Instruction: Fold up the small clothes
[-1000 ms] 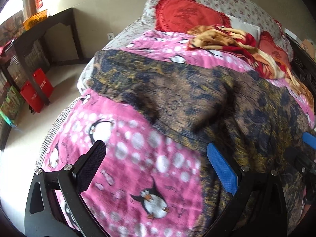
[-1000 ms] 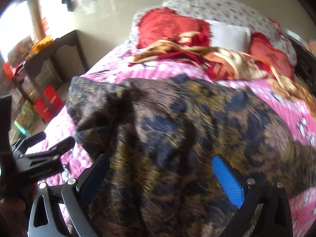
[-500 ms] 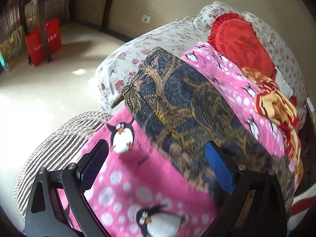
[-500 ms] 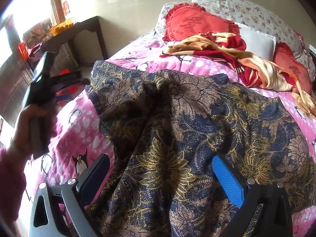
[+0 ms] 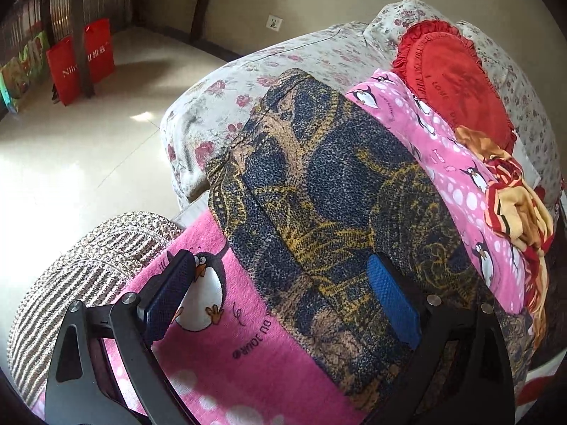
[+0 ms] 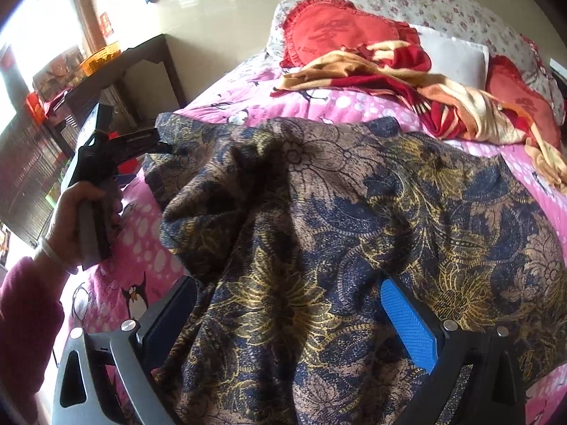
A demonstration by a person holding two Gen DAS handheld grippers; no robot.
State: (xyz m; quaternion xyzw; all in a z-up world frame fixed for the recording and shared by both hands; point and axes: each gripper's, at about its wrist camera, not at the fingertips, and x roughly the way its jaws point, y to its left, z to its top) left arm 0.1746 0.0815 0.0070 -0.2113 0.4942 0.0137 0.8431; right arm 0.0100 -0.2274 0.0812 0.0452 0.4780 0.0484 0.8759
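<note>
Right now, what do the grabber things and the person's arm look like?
Each gripper is a black frame with silver screws and two flat fingers with bumpy blue pads: the left gripper and the right gripper match. The left one has a black handle. The person wears a dark pink sleeve and a pale bangle.

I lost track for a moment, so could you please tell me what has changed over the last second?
The left claw swung away to the garment's far left corner, seen from the right view at. The right claw stayed open over the garment; the garment itself hardly shifted.
</note>
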